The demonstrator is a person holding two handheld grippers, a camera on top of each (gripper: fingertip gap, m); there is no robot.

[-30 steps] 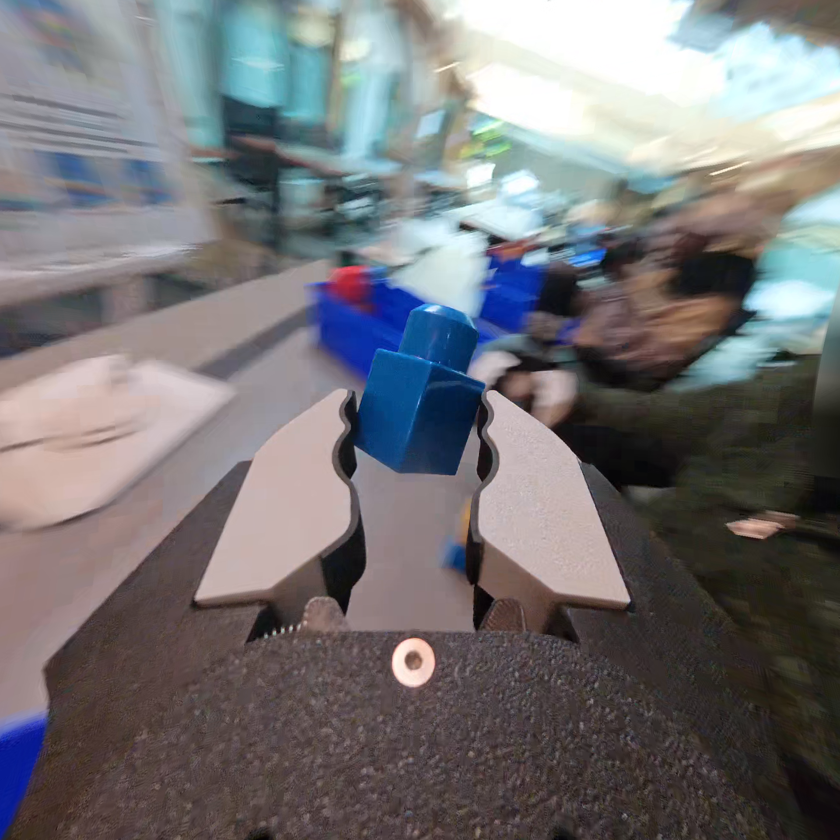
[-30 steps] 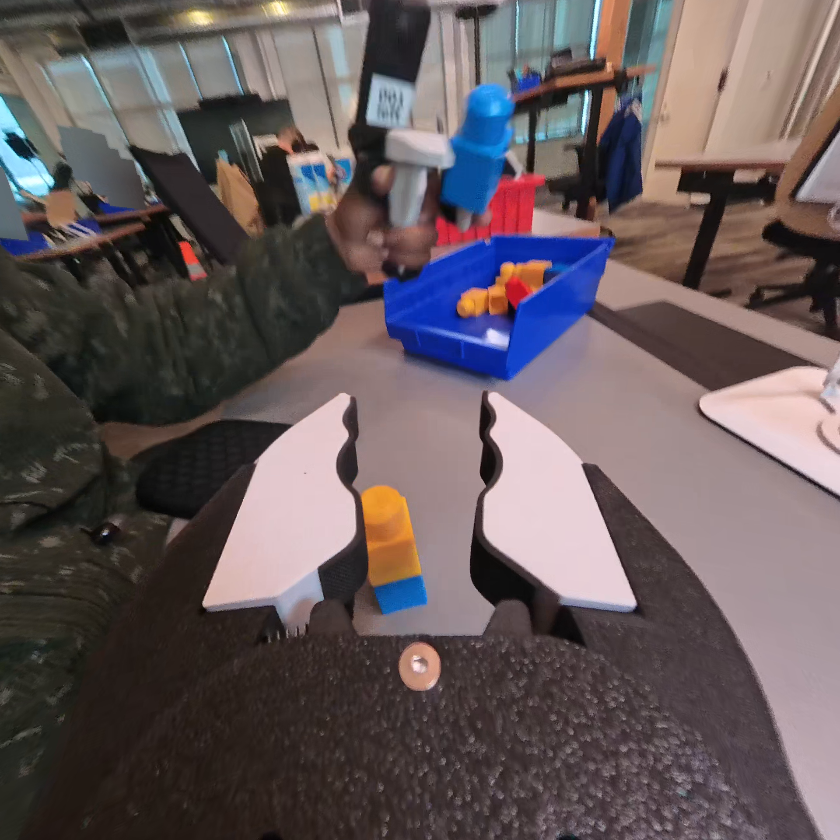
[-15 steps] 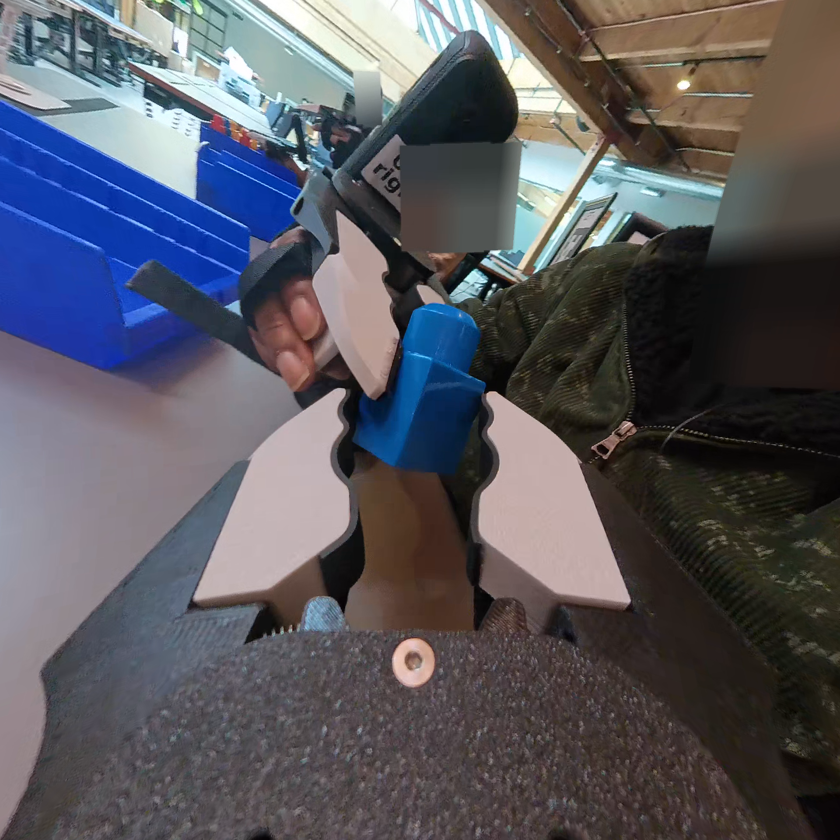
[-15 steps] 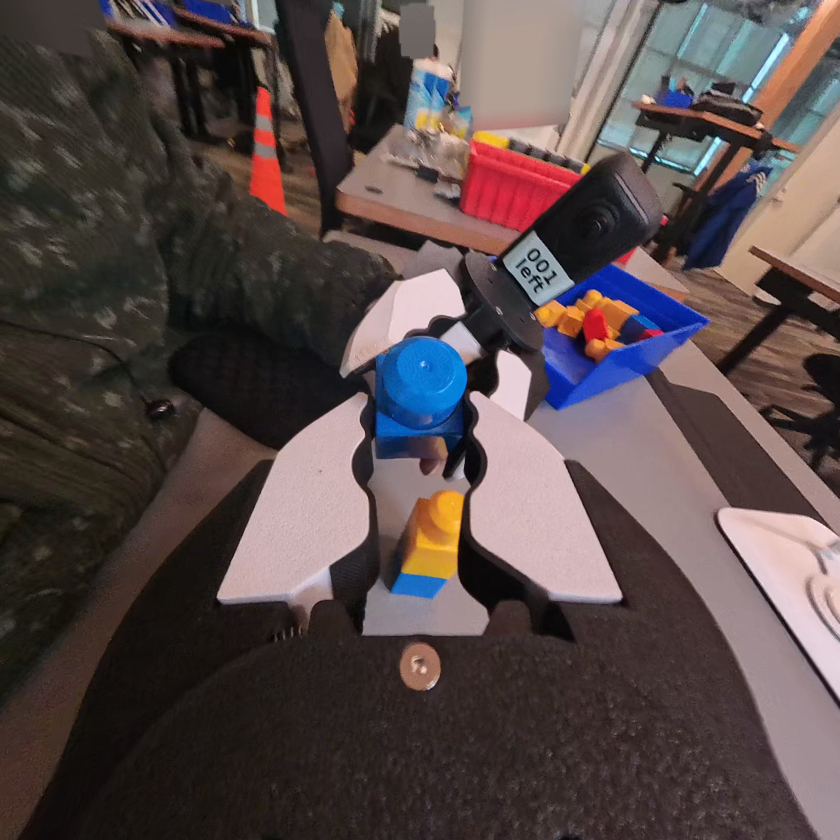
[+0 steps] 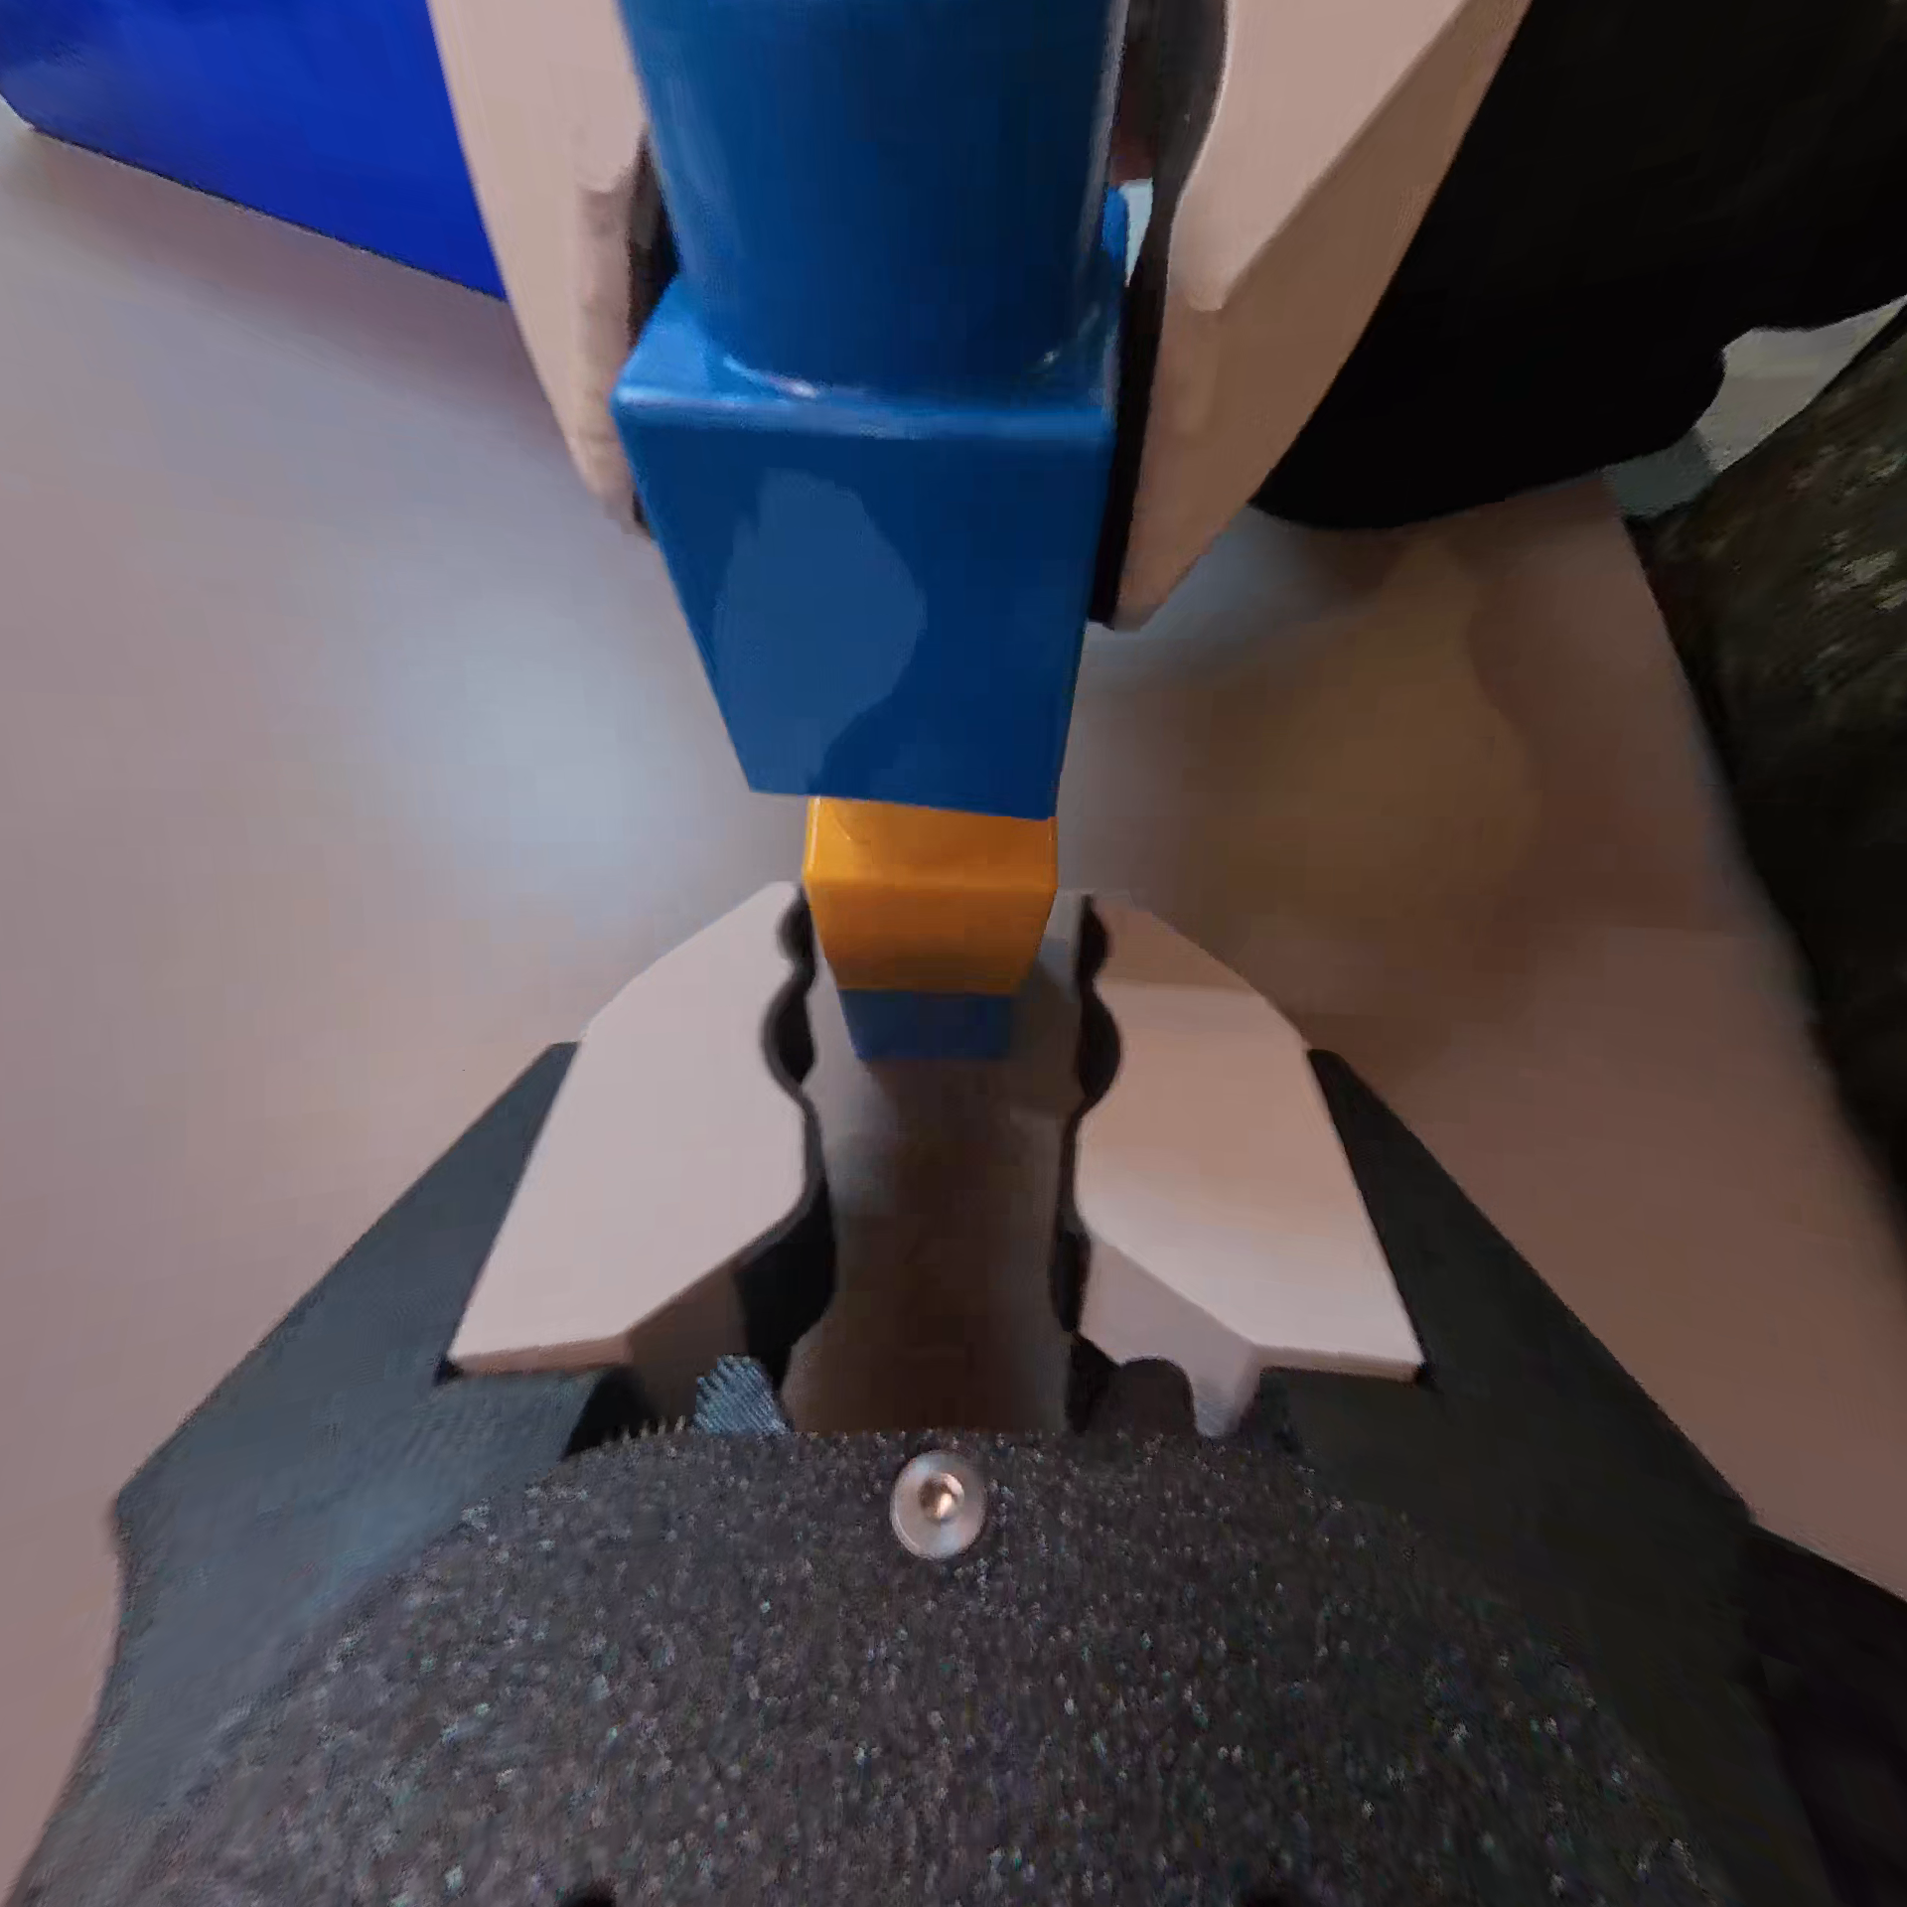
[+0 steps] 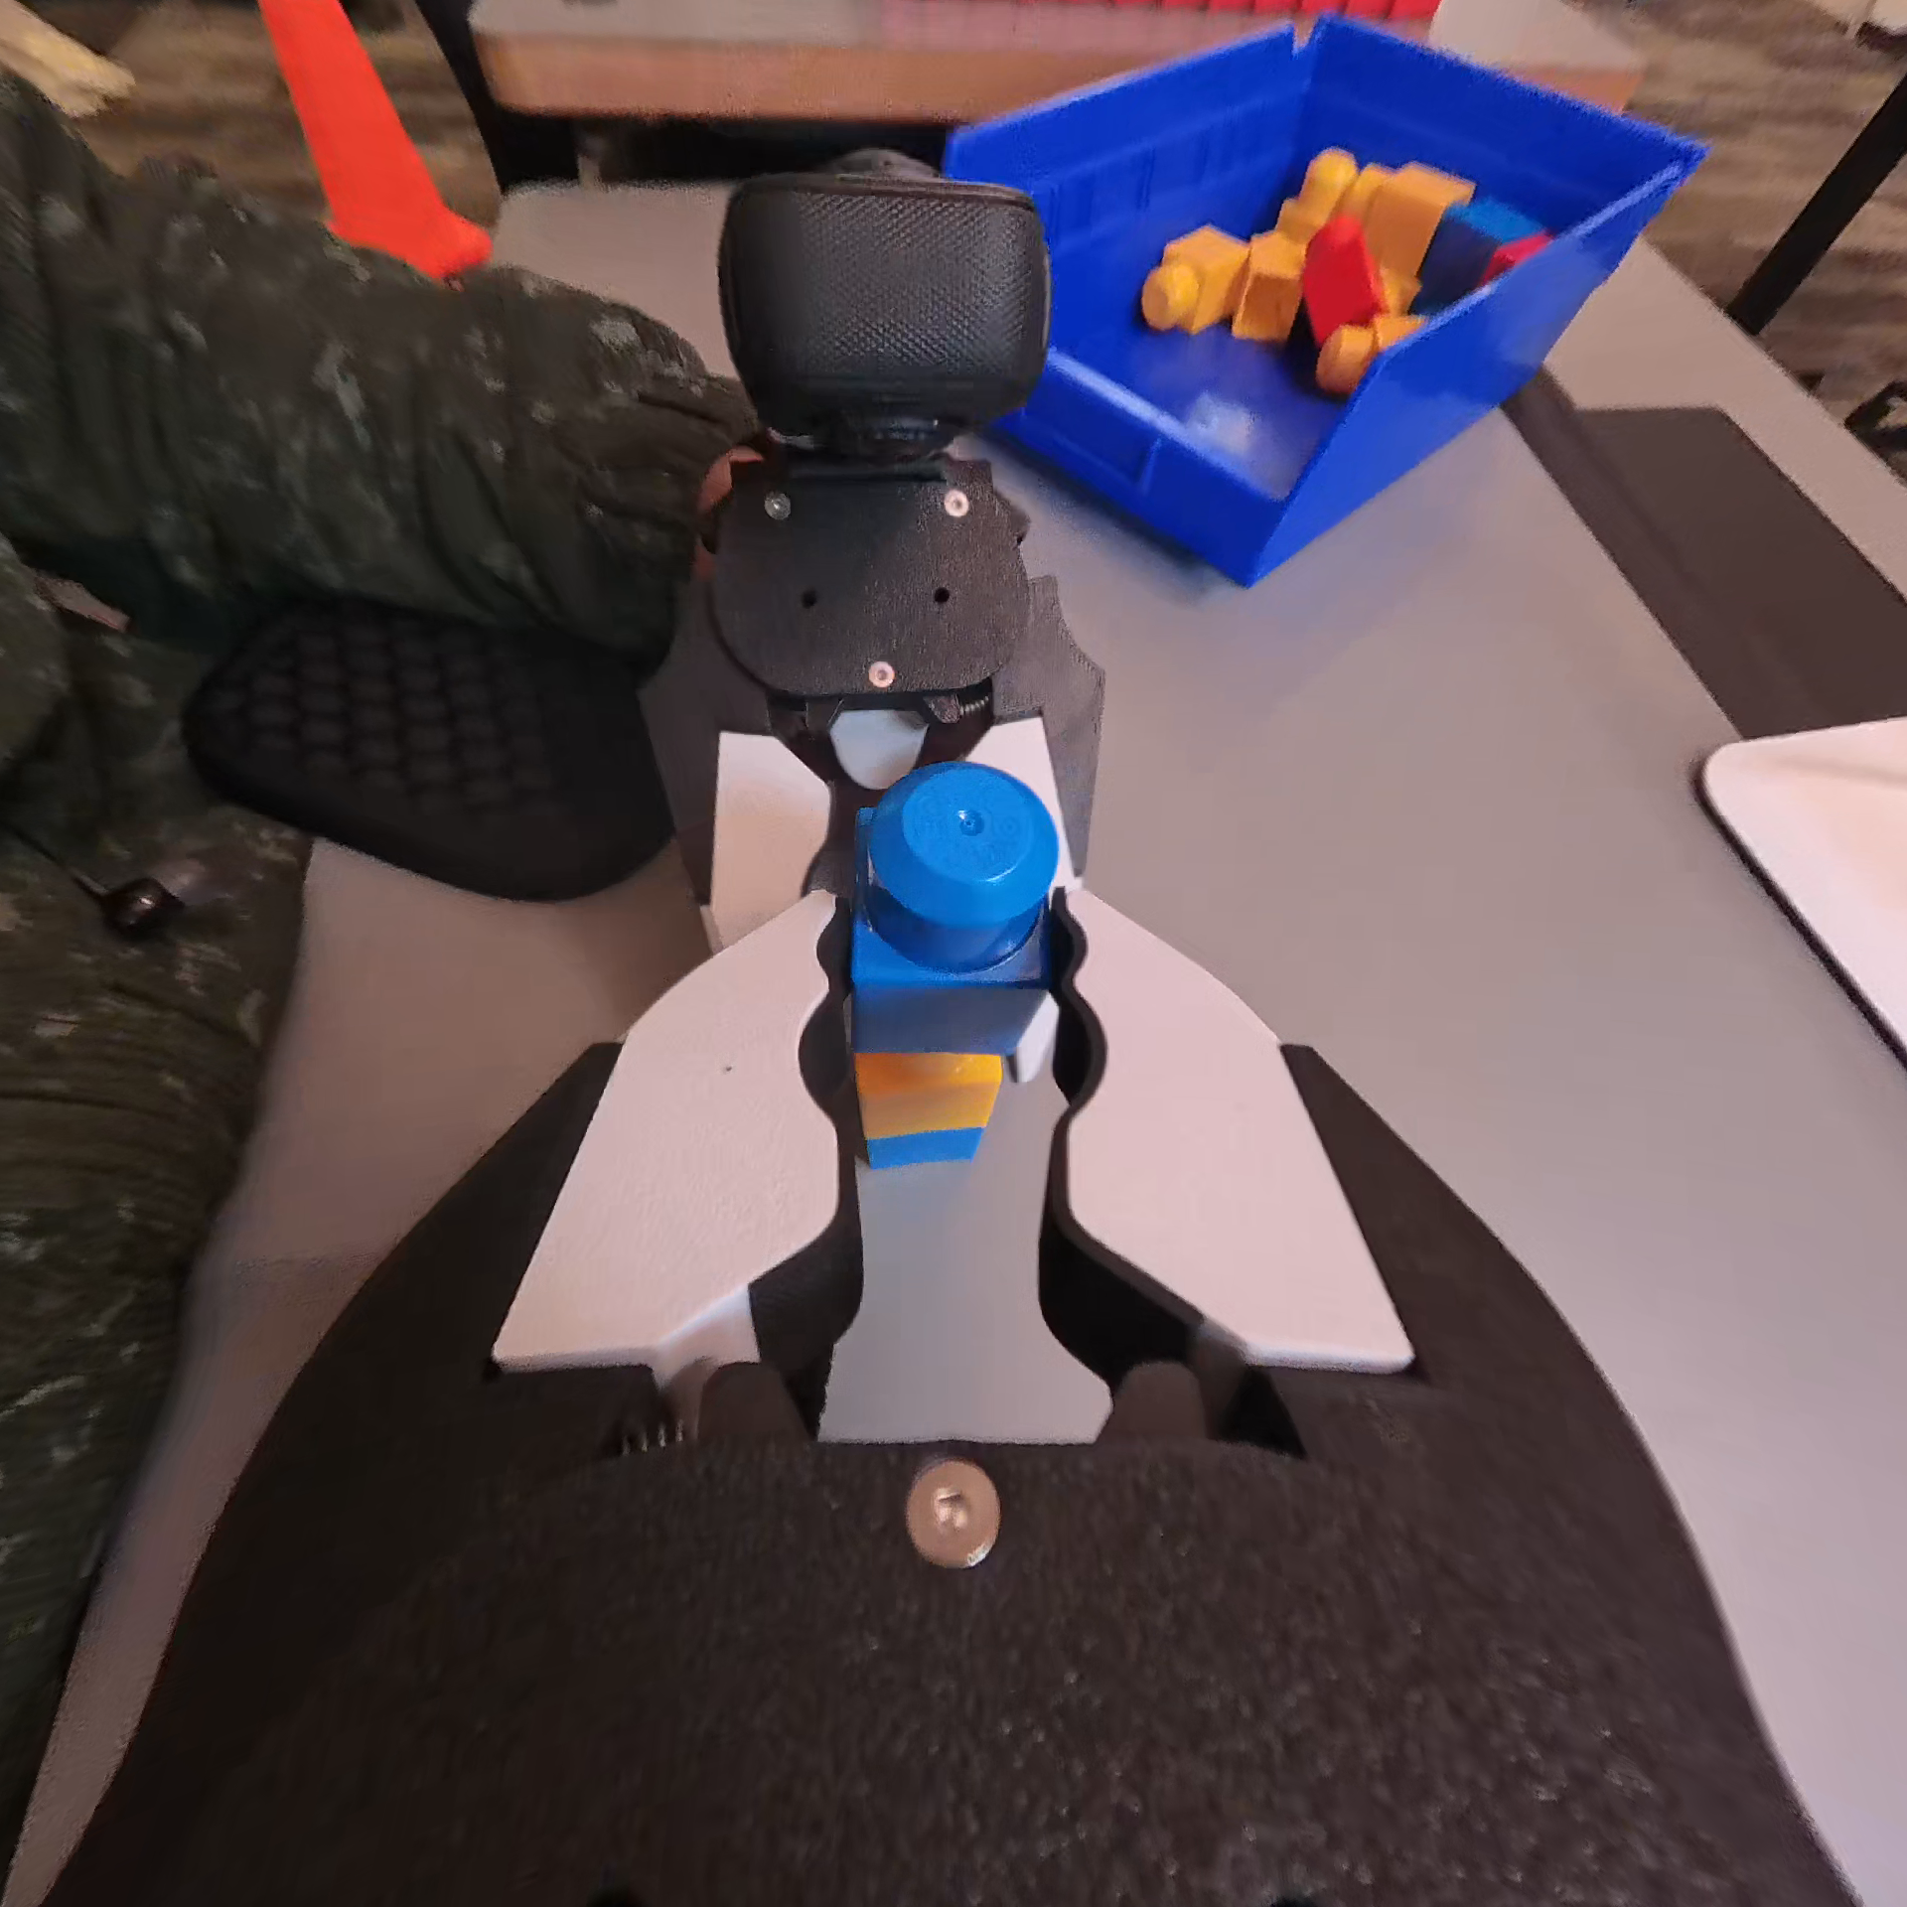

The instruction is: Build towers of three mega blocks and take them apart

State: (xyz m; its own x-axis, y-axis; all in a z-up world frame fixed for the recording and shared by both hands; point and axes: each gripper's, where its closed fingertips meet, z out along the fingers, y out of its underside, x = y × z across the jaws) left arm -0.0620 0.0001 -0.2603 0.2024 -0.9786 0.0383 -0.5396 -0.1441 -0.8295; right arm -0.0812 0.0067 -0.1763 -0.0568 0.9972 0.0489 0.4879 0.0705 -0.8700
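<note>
Clamping top blue block (image 6: 944, 991): right gripper (image 6: 947, 955), fingers tight on its sides | left gripper (image 5: 941, 934): parted, straddling orange block (image 5: 929, 908), contact unclear | tower on table (image 6: 1393, 929)

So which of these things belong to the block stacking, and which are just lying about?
In use: top blue block, orange block, bottom blue block, left gripper, right gripper, blue bin of spare blocks.
Lying about: orange cone, white board, black mesh pad.
</note>
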